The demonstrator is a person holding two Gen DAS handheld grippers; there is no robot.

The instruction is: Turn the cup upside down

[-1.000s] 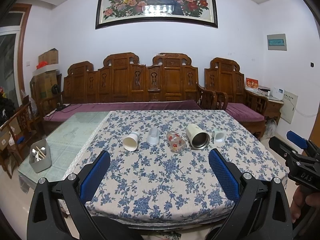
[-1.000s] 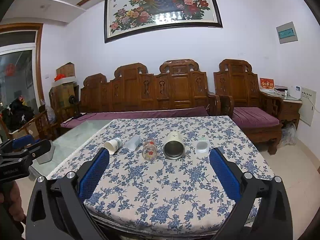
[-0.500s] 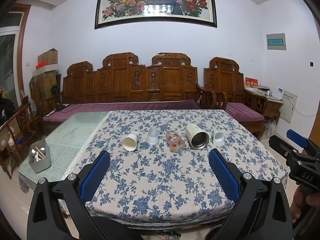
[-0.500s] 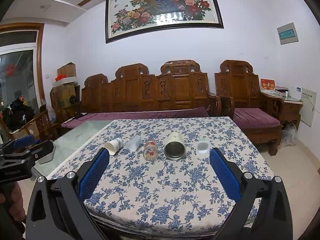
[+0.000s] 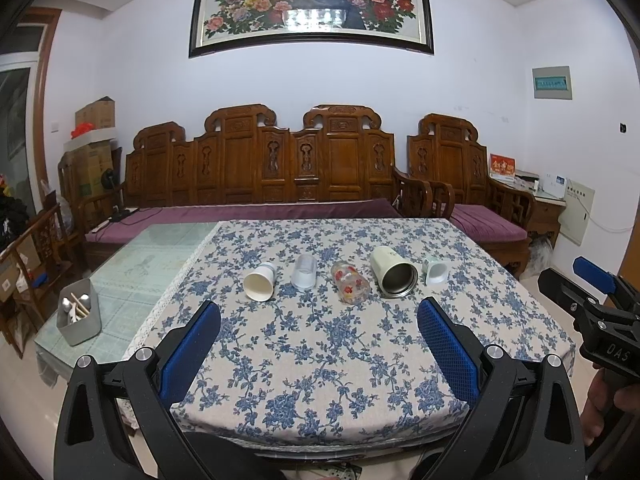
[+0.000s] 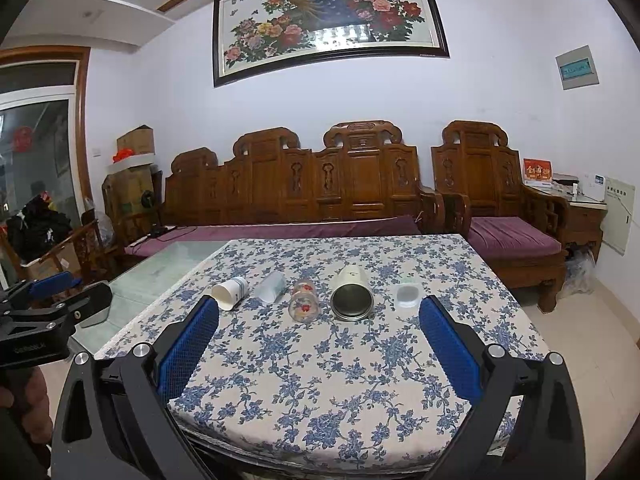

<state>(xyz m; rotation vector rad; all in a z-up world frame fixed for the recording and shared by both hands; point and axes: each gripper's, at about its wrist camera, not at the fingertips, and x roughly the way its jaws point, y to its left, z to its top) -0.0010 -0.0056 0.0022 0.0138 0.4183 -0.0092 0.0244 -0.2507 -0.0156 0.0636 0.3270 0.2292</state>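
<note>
Five cups lie on their sides in a row on your desk (image 5: 320, 360), the steel cup (image 5: 394, 276) fourth from the left, while your left tool (image 5: 318, 344) and right tool (image 6: 318, 340) gape, released, well short of it.

Desk cloth (image 5: 320, 344): cream ground, blue flower-and-vine print all over. Bare desk top (image 5: 152, 264) past the cloth's left edge: pale green. Paper cup (image 5: 260, 282): white. Plastic cup (image 5: 304, 273): clear, frosty. Glass cup (image 5: 350, 288): clear with red flowers. Steel mug (image 5: 394, 276): cream outside, dark metal inside. Small cup (image 5: 435, 272): pale mint. Left tool (image 5: 320, 354) and right tool (image 6: 320, 350): black frames, blue pads.
</note>
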